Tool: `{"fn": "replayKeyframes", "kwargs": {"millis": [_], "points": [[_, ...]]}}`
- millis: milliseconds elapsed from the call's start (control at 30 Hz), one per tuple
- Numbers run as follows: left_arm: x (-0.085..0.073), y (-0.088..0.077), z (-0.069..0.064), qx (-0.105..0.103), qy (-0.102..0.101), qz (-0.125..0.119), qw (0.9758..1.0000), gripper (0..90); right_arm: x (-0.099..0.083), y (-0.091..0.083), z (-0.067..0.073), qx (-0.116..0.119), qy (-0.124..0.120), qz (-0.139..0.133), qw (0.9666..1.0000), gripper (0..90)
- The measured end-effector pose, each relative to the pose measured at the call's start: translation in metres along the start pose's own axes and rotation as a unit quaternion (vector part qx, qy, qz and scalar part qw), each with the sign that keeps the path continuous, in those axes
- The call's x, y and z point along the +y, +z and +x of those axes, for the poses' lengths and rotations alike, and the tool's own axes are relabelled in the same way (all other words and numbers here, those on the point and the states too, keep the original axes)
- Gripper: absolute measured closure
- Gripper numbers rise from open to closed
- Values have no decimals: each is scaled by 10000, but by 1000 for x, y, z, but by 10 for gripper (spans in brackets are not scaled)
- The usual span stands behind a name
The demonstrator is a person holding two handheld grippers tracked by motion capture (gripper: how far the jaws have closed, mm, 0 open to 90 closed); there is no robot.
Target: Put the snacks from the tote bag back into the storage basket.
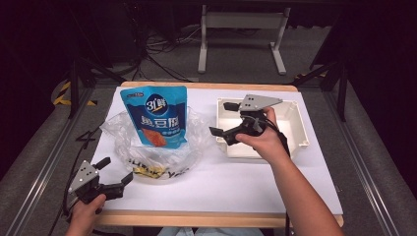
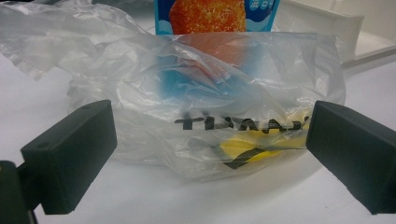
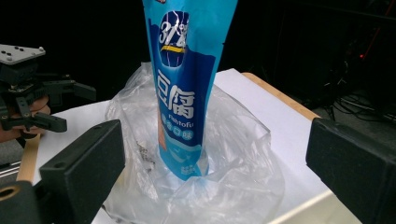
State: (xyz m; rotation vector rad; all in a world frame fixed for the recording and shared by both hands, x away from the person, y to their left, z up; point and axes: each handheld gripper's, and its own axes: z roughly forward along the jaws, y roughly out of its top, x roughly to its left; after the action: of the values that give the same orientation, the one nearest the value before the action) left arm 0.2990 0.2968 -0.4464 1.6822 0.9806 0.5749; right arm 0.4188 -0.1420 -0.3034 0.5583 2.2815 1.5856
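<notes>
both hand-held grippers (image 1: 114, 170) (image 1: 223, 118) gape empty; clear bag (image 1: 162, 152) veils blue pouch's (image 1: 156, 116) base.

The white-topped counter (image 1: 255, 177) with a wooden edge carried a crumpled clear plastic bag (image 1: 157, 147) at its left, a blue pouch (image 1: 156, 115) standing inside it; a white tray (image 1: 295, 132) sat at the right.

A blue snack pouch (image 1: 156, 116) stands upright inside a crumpled clear plastic bag (image 1: 152, 147).
</notes>
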Motion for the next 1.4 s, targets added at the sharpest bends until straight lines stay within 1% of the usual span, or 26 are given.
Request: {"fn": "replayKeyframes", "kwargs": {"millis": [67,200,267,367,500,533,633,667,867,933,1033,1100,1167,1200,1333,1400], "points": [[0,-1,0,6,-7,-12,10000,24,2,9,0,44,-26,44,10000,56],[-1,-2,1,18,-15,-23,10000,25,5,21,-1,131,-73,49,9999,56],[0,-2,1,20,-18,-29,10000,25,8,28,-2,208,-121,60,9997,56],[0,-2,1,-2,-20,-20,10000,25,9,37,-3,318,-120,81,9994,56],[0,0,1,-13,-23,-3,10000,24,8,50,-4,352,-111,138,9992,54],[0,0,1,-19,-27,-29,10000,24,8,50,-4,352,-111,138,9992,54],[1,2,1,-43,-20,-21,10000,25,7,60,-4,374,-96,133,9992,52],[1,2,1,-42,-10,16,10000,24,7,64,-5,377,-96,149,9991,52],[1,3,1,-69,-20,-55,10000,25,6,85,-6,467,-69,206,9987,52],[1,3,1,-67,-21,-41,10000,25,5,93,-6,496,-55,220,9985,52],[2,3,2,-78,-27,-42,10000,25,5,98,-6,533,-40,218,9983,52],[2,2,2,-73,-31,-28,10000,24,4,103,-6,551,-80,194,9983,55],[1,2,2,-78,-56,-61,9999,24,3,108,-5,478,-161,154,9986,61],[2,2,2,-77,-60,-63,9999,25,2,111,-5,466,-161,138,9987,61],[2,2,2,-56,-43,-57,10000,25,0,121,-5,498,-144,148,9985,59],[2,2,2,-80,-35,-23,10000,25,-1,128,-4,535,-180,142,9983,57]]}}
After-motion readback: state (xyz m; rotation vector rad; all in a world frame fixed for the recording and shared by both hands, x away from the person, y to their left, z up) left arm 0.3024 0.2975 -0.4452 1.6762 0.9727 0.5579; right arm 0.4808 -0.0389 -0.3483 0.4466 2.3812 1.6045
